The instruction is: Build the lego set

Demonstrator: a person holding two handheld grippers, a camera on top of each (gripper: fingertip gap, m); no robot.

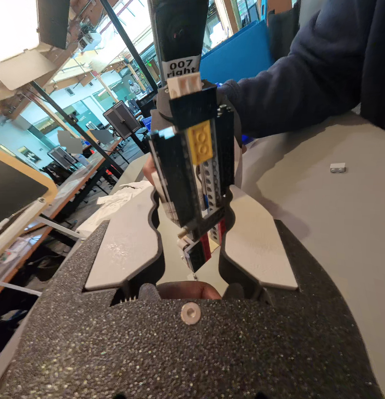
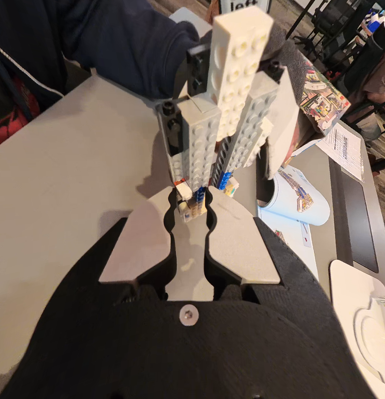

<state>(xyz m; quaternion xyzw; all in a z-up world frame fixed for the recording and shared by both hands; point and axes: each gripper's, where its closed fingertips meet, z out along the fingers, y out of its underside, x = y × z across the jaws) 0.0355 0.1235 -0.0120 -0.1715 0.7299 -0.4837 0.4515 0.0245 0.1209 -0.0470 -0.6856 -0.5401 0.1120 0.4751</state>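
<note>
A long brick model [image 1: 183, 172], black with a yellow brick [image 1: 201, 144] on it, is held up over the grey table [image 1: 327, 226]. My left gripper [image 1: 192, 190] is open. The model stands between its fingers, and table shows between the left pad and the model. My right gripper [image 2: 189, 190] is shut on the model's near end [image 2: 192, 207], both pads pressing on it. From there the model [image 2: 200, 146] shows light grey studded plates and a white brick [image 2: 236, 71] at the far end. One finger [image 2: 284, 121] of the left gripper stands beside the model's far part.
A small grey brick [image 1: 337, 168] lies alone on the table. Crumpled white wrapping [image 1: 118, 200] lies left. A curled instruction booklet [image 2: 295, 200], a printed box [image 2: 321, 101], a paper sheet [image 2: 342, 151] and a white tray [image 2: 360, 302] lie right. A dark sleeve [image 2: 122, 43] reaches in. The grippers are tip to tip, or close to it.
</note>
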